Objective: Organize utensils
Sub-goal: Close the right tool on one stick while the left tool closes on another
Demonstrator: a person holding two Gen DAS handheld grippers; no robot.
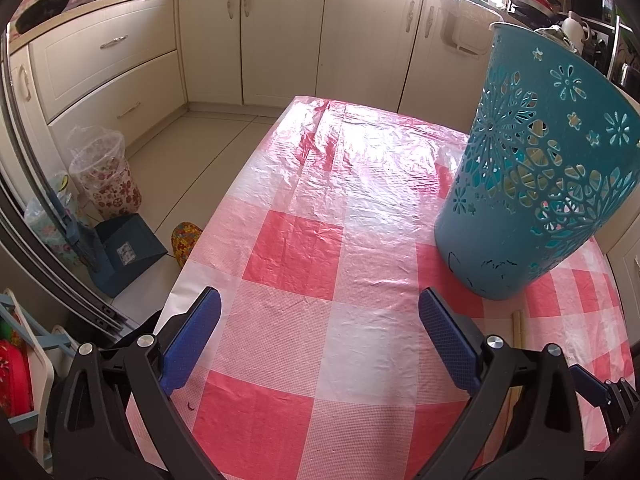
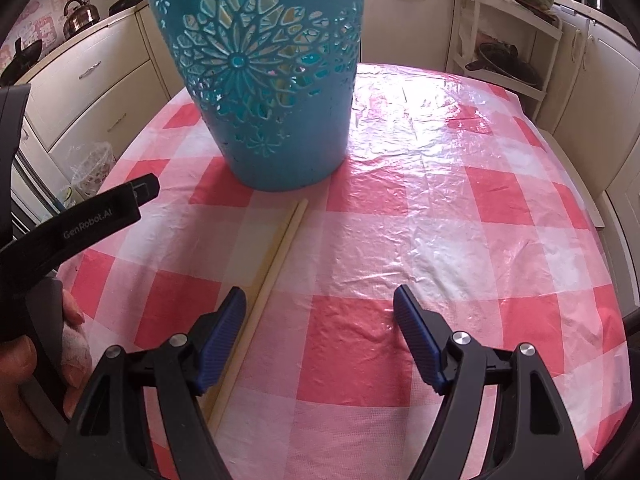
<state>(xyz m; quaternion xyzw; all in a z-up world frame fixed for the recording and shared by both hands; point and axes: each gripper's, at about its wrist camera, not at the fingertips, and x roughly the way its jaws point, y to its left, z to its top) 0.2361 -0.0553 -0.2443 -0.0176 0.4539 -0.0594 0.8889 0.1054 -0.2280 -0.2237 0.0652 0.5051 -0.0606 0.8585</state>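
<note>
A teal cut-out basket (image 2: 272, 80) stands upright on the red-and-white checked table (image 2: 440, 208); it also shows at the right of the left wrist view (image 1: 536, 184). A pair of pale chopsticks (image 2: 276, 256) lies on the cloth in front of the basket, running toward me; their ends show in the left wrist view (image 1: 518, 326). My right gripper (image 2: 320, 340) is open and empty, its left finger beside the chopsticks. My left gripper (image 1: 320, 340) is open and empty above the cloth, left of the basket.
Cream kitchen cabinets (image 1: 280, 40) ring the table. A lined floral bin (image 1: 106, 176) and a blue dustpan (image 1: 124, 248) stand on the floor at the left. A white shelf rack (image 2: 508, 40) stands beyond the table's far right. The table's left edge (image 1: 224, 216) is close.
</note>
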